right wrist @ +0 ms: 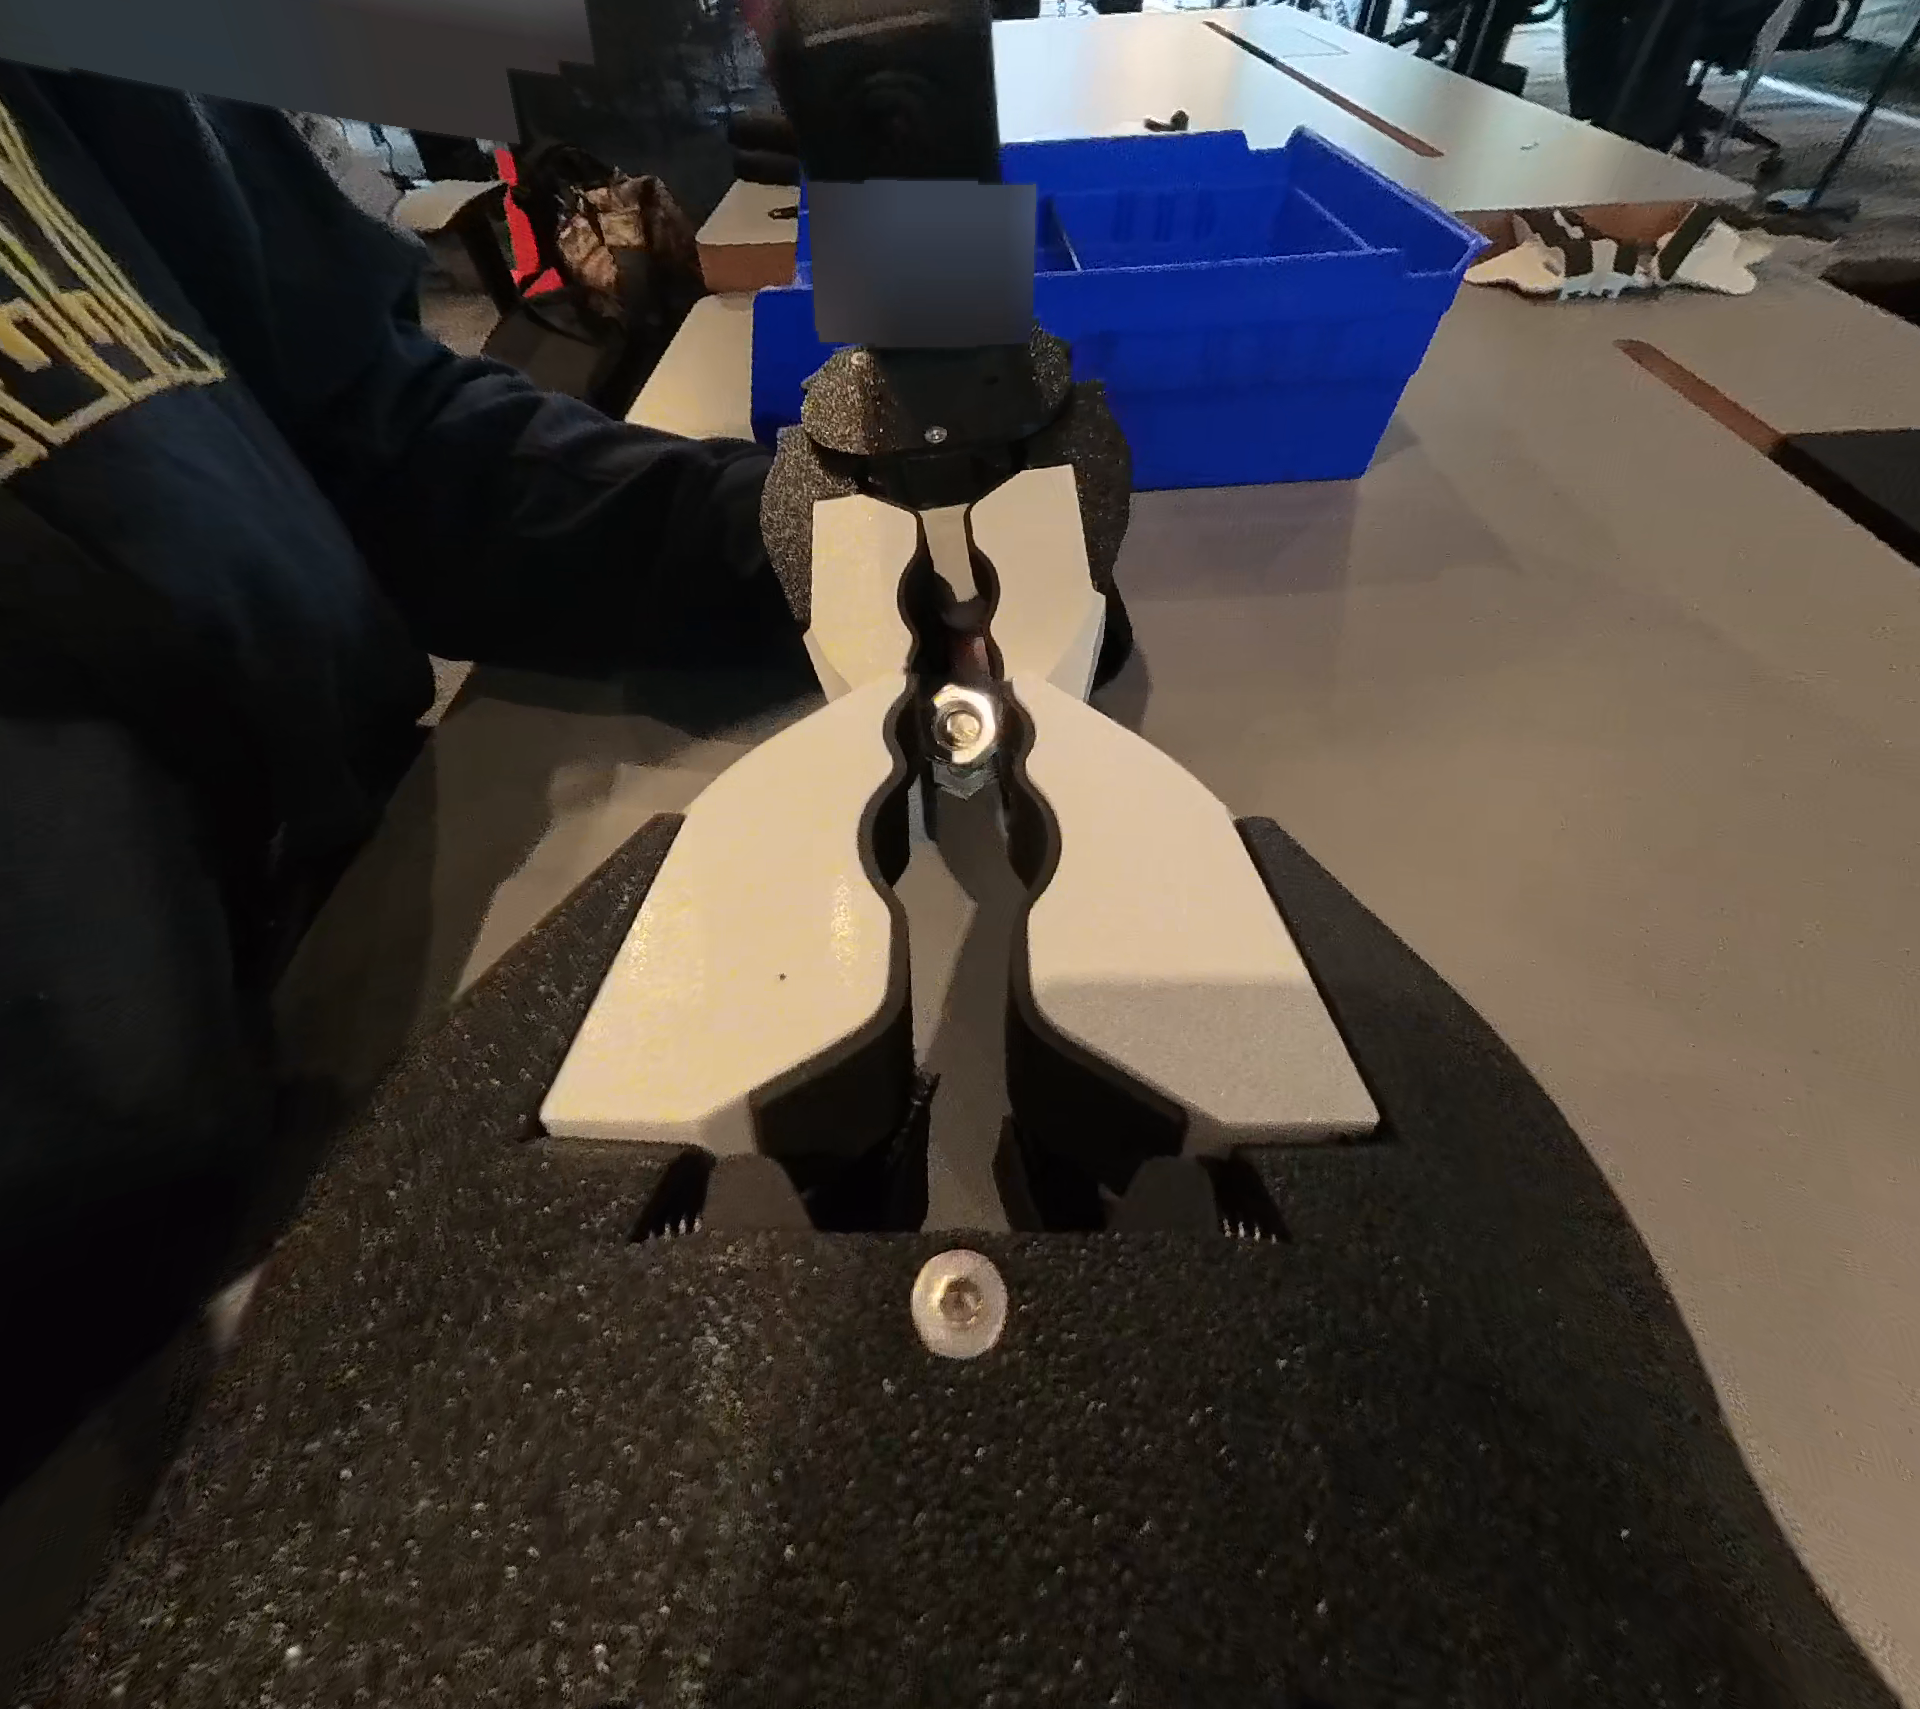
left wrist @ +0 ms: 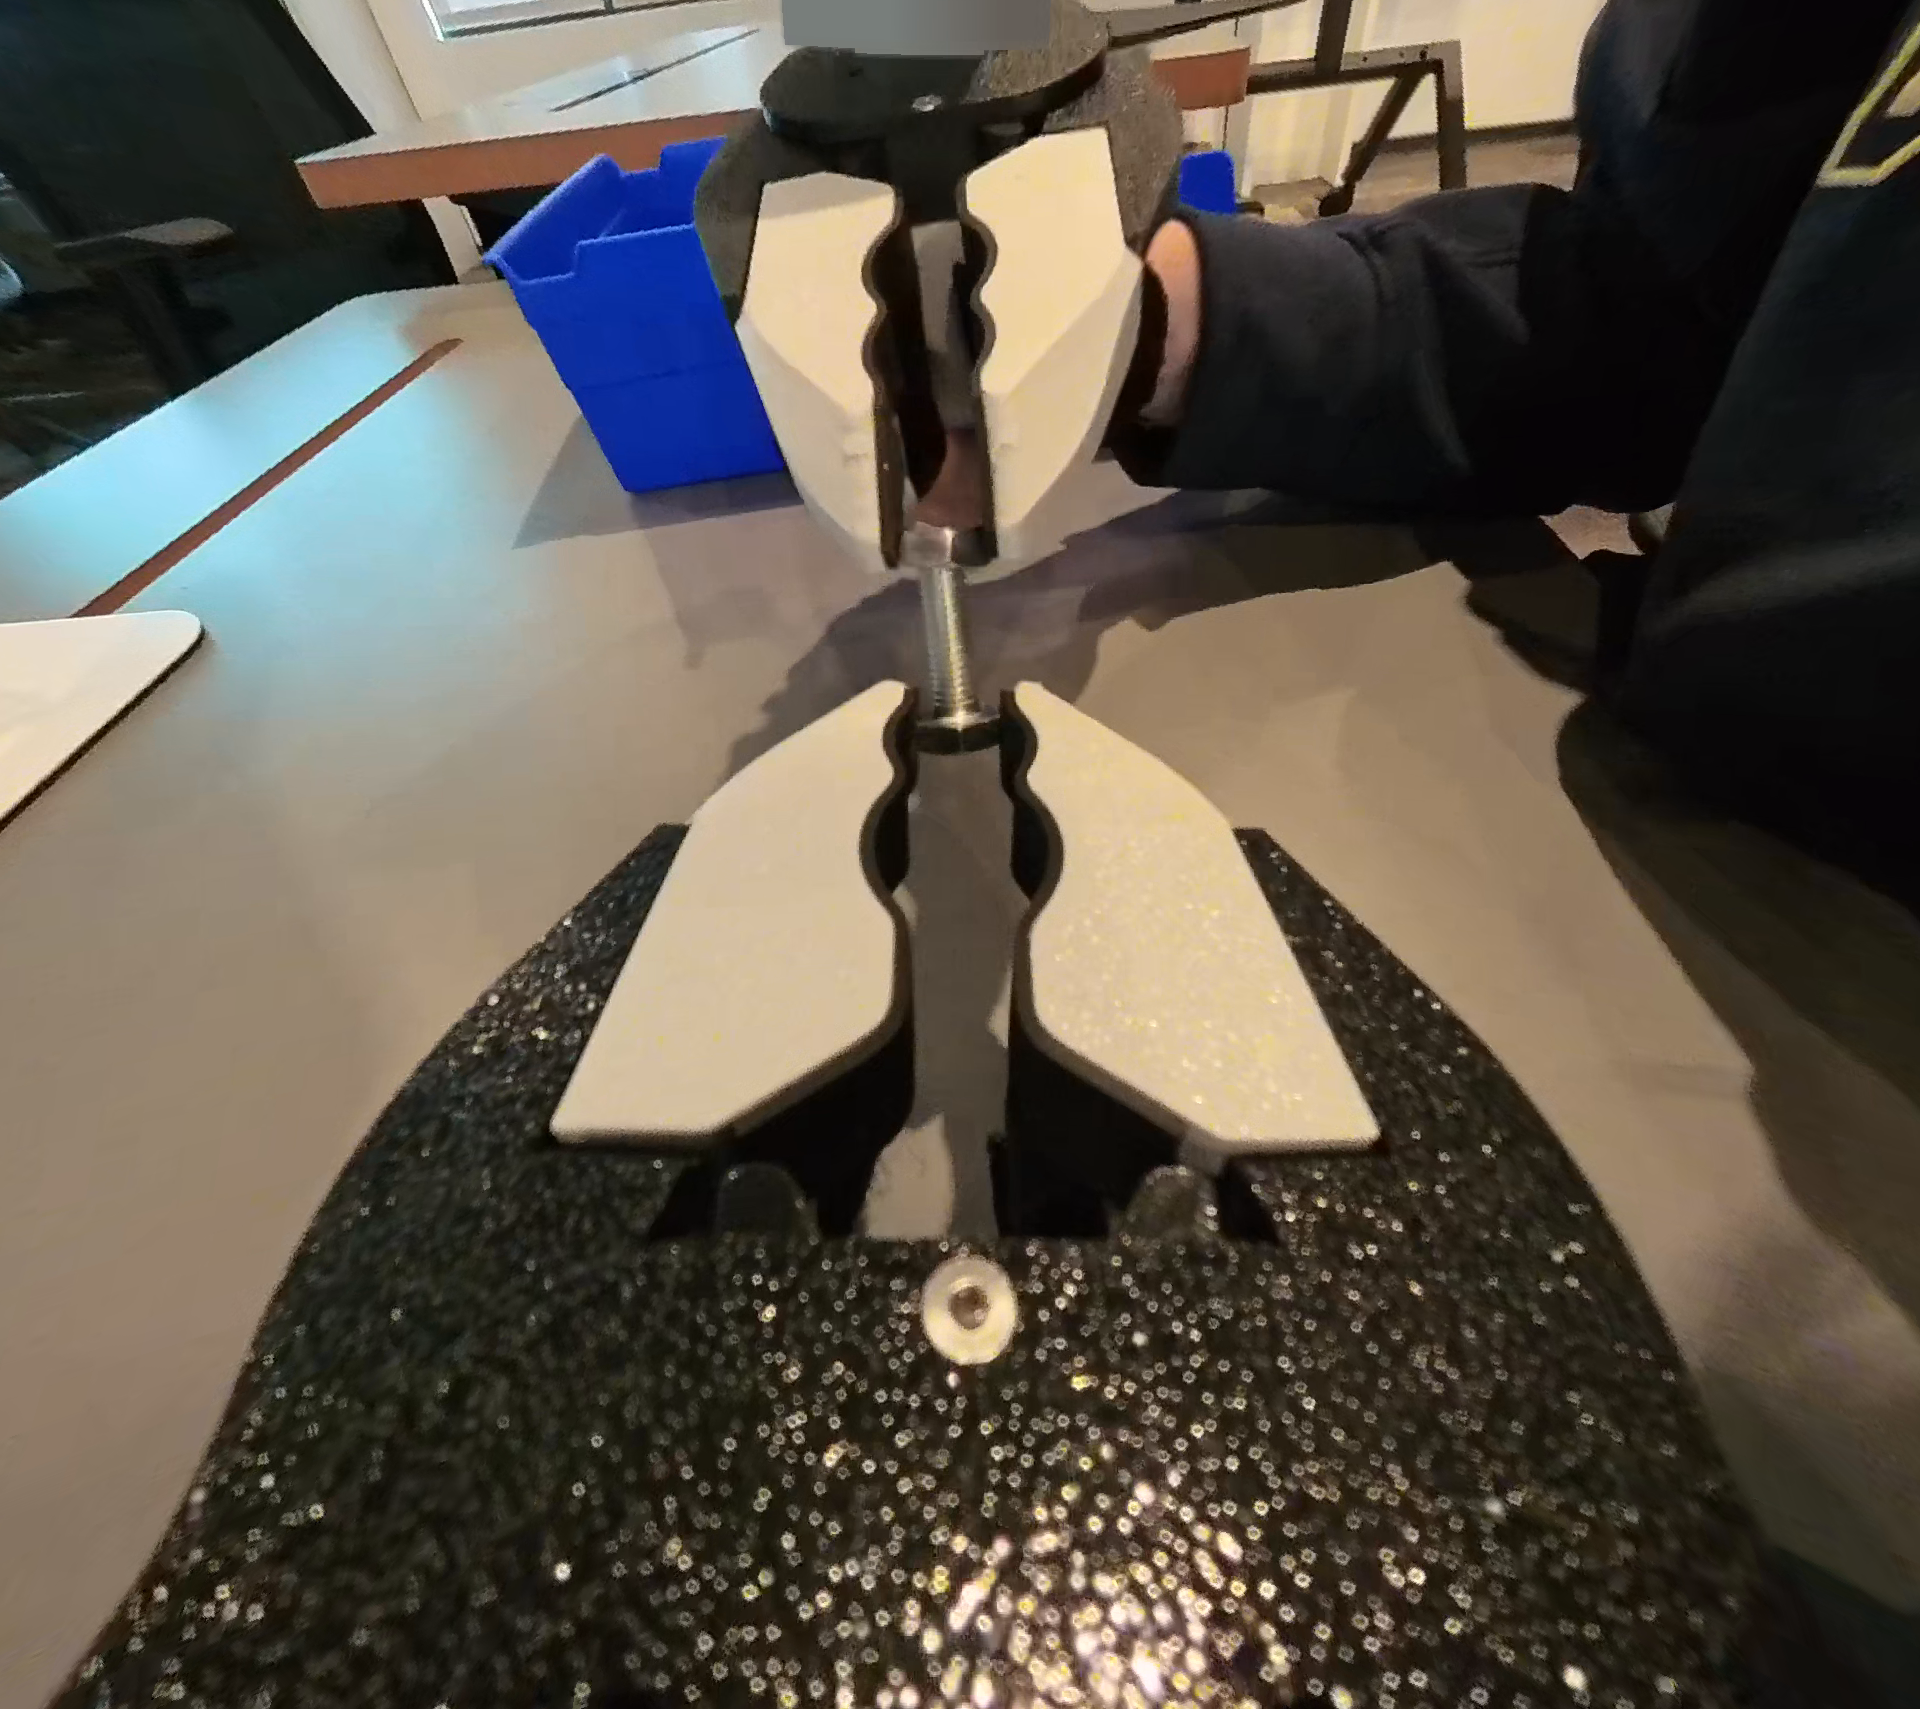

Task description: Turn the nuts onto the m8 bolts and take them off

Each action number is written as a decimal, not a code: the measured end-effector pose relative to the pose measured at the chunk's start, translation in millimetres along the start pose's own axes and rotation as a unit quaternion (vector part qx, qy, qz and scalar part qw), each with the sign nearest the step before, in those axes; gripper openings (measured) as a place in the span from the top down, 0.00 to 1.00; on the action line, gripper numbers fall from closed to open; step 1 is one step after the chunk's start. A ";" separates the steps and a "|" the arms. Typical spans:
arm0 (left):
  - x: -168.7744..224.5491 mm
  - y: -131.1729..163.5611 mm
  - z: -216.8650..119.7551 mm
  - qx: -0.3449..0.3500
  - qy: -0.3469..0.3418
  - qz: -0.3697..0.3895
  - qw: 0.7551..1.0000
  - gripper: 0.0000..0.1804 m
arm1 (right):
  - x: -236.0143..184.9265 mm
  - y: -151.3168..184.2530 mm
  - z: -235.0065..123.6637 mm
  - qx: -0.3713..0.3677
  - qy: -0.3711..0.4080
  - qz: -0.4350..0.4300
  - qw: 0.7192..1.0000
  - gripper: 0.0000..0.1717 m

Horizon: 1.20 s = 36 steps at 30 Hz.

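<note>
Left gripper [left wrist: 957,719] jaws clamp the silver threaded steel bolt's [left wrist: 943,631] hexagonal head; right gripper [right wrist: 961,729] jaws clamp its silver hexagonal nut [right wrist: 963,717] above the grey table [left wrist: 364,724].

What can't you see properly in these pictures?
- Left wrist view: the inside of the blue bin, hidden by its own wall and the right gripper.
- Left wrist view: most of the hand, behind that gripper and a dark sleeve.
- Right wrist view: the bolt's shaft, hidden behind the nut.
- Both views: grey patches cover what is above the far gripper.
</note>
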<state>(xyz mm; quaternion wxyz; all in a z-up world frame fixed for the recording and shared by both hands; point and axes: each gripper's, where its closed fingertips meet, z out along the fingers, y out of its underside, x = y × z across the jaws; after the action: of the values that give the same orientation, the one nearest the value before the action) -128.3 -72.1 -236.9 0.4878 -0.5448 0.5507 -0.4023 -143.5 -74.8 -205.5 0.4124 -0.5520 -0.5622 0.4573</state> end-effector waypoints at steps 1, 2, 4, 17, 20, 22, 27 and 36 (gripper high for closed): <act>0.0 -0.5 -0.3 0.002 -0.001 0.003 1.000 0.92 | -0.2 -0.8 0.3 0.001 -0.001 0.007 1.000 0.92; -0.5 -0.8 -0.6 0.003 -0.004 0.005 1.000 0.92 | 0.3 -1.0 0.3 0.000 0.000 0.013 1.000 0.92; -3.2 -0.2 0.1 0.000 -0.016 0.006 1.000 0.92 | 4.1 -0.5 1.4 -0.003 0.014 0.022 1.000 0.93; -10.1 -2.6 10.6 0.000 -0.067 0.005 0.998 0.92 | 18.6 0.1 6.4 0.005 0.069 0.037 0.997 1.00; -10.5 -1.5 11.8 -0.002 -0.074 0.009 0.997 0.92 | 17.7 0.6 5.5 0.011 0.058 0.045 0.997 1.00; -9.1 -1.7 12.5 -0.003 -0.077 0.015 0.997 0.92 | 16.3 0.8 3.9 0.014 0.049 0.045 0.998 1.00; -6.3 -0.3 14.1 -0.016 -0.090 0.052 0.994 0.92 | 11.5 1.5 -0.8 0.014 0.034 0.013 0.999 1.00; -6.6 4.6 15.0 -0.030 -0.097 0.061 0.993 0.92 | 7.0 5.5 -3.6 0.005 0.030 -0.040 0.999 0.97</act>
<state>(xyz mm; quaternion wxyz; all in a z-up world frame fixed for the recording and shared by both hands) -115.1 -63.8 -243.8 0.5461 -0.5610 0.5447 -0.3007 -139.0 -67.7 -210.3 0.4499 -0.5407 -0.5687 0.4264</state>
